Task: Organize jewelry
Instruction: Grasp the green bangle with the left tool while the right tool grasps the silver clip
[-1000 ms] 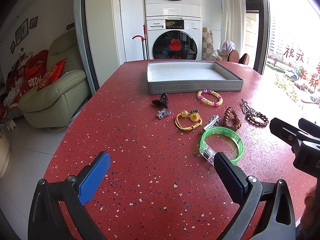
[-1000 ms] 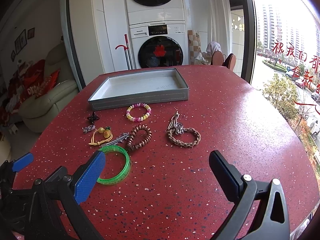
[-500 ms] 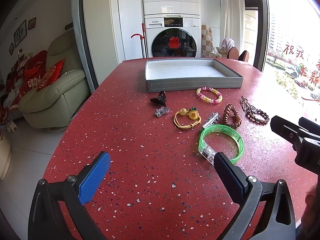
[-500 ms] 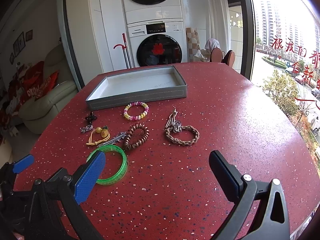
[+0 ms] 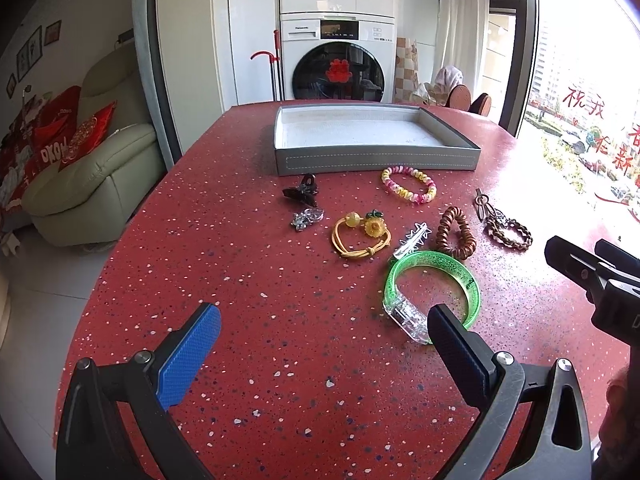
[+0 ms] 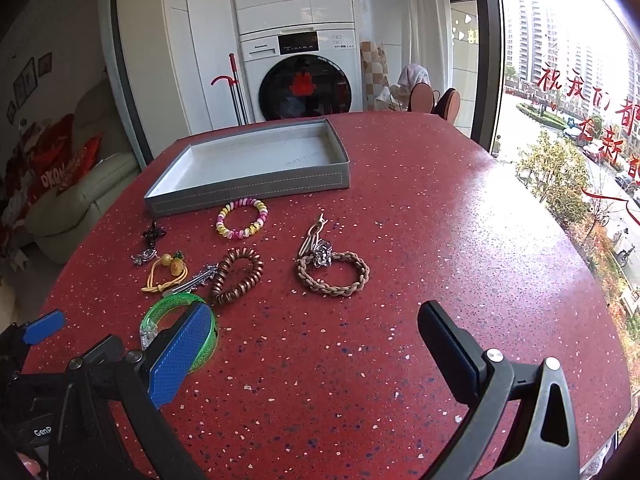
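Note:
An empty grey tray (image 5: 376,160) (image 6: 248,192) stands at the far side of the red table. In front of it lie a pink-yellow bead bracelet (image 5: 409,184) (image 6: 242,219), a black clip (image 5: 302,194), a silver charm (image 5: 306,218), a yellow cord bracelet (image 5: 360,234) (image 6: 166,276), a silver hair clip (image 5: 414,238), a brown coil band (image 5: 456,232) (image 6: 238,274), a braided bracelet (image 5: 508,232) (image 6: 332,274) and a green bangle (image 5: 432,288) (image 6: 180,326). My left gripper (image 5: 324,344) is open and empty near the bangle. My right gripper (image 6: 316,338) is open and empty before the braided bracelet.
The red speckled table (image 5: 280,360) curves away at its left and right edges. A stacked washer and dryer (image 5: 336,64) stand behind it, a pale sofa (image 5: 92,168) at left, a window (image 6: 568,120) at right. The right gripper shows at the left view's right edge (image 5: 592,272).
Both grippers have moved a little forward toward the jewelry, which looks slightly larger. Nothing on the table has moved and both stay open.

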### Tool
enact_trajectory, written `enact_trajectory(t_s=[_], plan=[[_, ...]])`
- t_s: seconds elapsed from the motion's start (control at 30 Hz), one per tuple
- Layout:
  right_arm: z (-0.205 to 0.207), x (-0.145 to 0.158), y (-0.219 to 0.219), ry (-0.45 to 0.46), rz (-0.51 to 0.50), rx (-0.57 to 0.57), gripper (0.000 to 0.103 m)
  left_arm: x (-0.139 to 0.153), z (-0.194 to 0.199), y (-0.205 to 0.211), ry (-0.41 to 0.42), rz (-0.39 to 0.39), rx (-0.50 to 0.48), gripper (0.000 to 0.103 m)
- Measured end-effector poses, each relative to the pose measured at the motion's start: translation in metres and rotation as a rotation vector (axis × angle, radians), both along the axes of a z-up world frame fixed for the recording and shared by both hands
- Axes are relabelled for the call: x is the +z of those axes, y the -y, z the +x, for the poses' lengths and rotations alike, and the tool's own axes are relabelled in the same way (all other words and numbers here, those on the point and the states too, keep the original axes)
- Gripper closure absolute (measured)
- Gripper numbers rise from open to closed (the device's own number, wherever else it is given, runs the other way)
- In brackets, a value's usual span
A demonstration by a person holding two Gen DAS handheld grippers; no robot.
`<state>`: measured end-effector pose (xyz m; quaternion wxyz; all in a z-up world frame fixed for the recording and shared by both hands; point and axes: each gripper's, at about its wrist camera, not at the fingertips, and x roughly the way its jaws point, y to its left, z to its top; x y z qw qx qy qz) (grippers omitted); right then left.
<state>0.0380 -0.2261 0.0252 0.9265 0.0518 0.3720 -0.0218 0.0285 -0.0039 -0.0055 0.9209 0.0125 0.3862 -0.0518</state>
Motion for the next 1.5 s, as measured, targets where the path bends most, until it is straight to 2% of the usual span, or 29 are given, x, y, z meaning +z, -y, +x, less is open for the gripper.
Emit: enact_trajectory(t_s=[0.27, 0.47, 0.63, 0.7, 0.87, 0.9, 0.97, 1.0, 1.03, 1.07, 1.1, 1.2, 1.3, 1.43, 1.5], plan=[[0.051, 0.001, 0.018, -0.100, -0.022, 0.010, 0.000, -0.016, 0.031, 0.021, -0.159, -0.035, -0.038, 0.000], [0.098, -0.007, 0.021, -0.167, 0.032, 0.031, 0.001, -0.022, 0.045, 0.026, -0.202, -0.062, -0.024, 0.000], [0.131, -0.023, 0.016, -0.237, 0.043, 0.047, 0.015, -0.026, 0.054, 0.029, -0.222, -0.057, -0.014, 0.000], [0.140, -0.031, 0.013, -0.268, 0.042, 0.060, 0.028, -0.029, 0.057, 0.029, -0.236, -0.059, -0.010, 0.000], [0.151, -0.045, 0.001, -0.306, -0.015, 0.081, 0.046, -0.029, 0.057, 0.031, -0.231, -0.042, -0.013, 0.003], [0.151, -0.046, -0.001, -0.312, -0.032, 0.084, 0.048, -0.028, 0.057, 0.032, -0.225, -0.030, -0.012, 0.011], [0.150, -0.046, -0.005, -0.317, -0.065, 0.088, 0.057, -0.028, 0.057, 0.034, -0.224, -0.009, -0.021, 0.015], [0.149, -0.045, -0.005, -0.315, -0.063, 0.095, 0.066, -0.028, 0.057, 0.035, -0.226, -0.001, -0.023, 0.017], [0.147, -0.044, -0.005, -0.316, -0.061, 0.095, 0.070, -0.027, 0.058, 0.037, -0.224, 0.025, -0.017, 0.024], [0.146, -0.043, -0.004, -0.316, -0.062, 0.092, 0.082, -0.027, 0.058, 0.037, -0.222, 0.024, -0.026, 0.028], [0.145, -0.043, -0.003, -0.317, -0.057, 0.089, 0.090, -0.026, 0.059, 0.038, -0.222, 0.026, -0.032, 0.037], [0.143, -0.041, 0.002, -0.313, -0.024, 0.086, 0.097, -0.023, 0.058, 0.039, -0.222, 0.031, -0.054, 0.069], [0.138, -0.035, 0.010, -0.285, 0.038, 0.075, 0.098, -0.023, 0.058, 0.036, -0.218, 0.013, -0.081, 0.072], [0.131, -0.023, 0.027, -0.254, 0.166, 0.071, 0.098, -0.021, 0.055, 0.018, -0.235, -0.133, -0.123, 0.072], [0.126, -0.019, 0.033, -0.241, 0.210, 0.067, 0.098, -0.018, 0.052, 0.014, -0.224, -0.144, -0.139, 0.072]])
